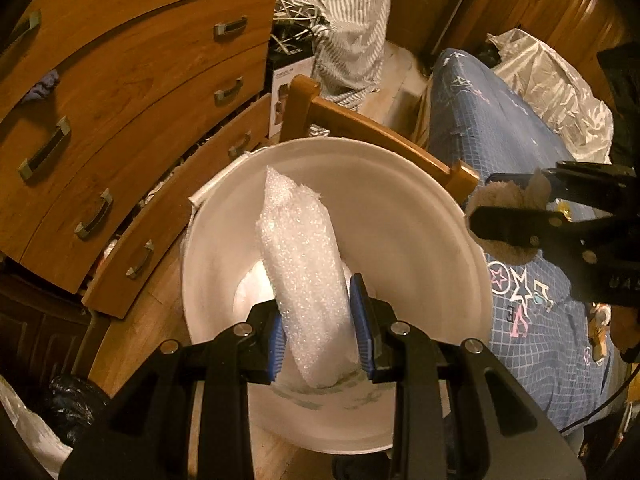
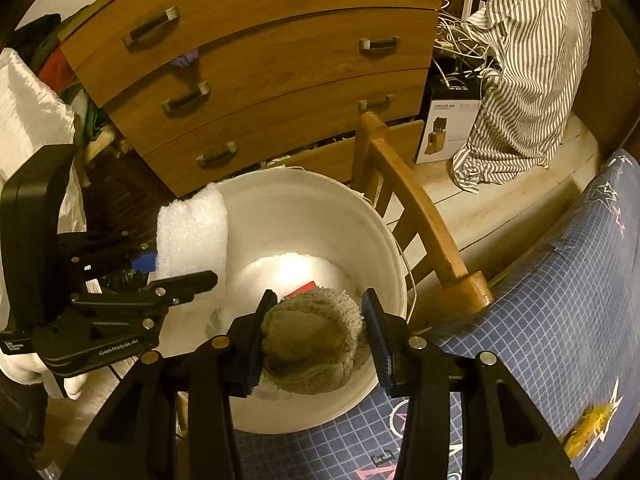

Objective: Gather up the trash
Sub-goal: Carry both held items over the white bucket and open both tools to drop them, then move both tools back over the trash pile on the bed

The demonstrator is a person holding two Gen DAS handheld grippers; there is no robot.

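white foam wrap roll (image 1: 304,276) pinched in left tool (image 1: 322,330), long axis pointing down into white bucket (image 1: 420,216), right tool (image 2: 318,338) part-open around grey fuzzy wad (image 2: 312,344) over bucket, wooden floor (image 1: 132,344), dresser (image 1: 120,100) behind bucket, chair (image 2: 416,216) and blue bedspread (image 2: 540,320) right of it

Matt white plastic bucket (image 1: 400,208), glittery bubble wrap (image 1: 304,272), perhaps woolly rag (image 2: 312,344).

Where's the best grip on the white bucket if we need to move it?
Take the white bucket by its thin wire handle, which hangs down the outer wall on the wooden chair side. Come from above on that side. The mouth looks too wide for either tool, and the wall is smooth.
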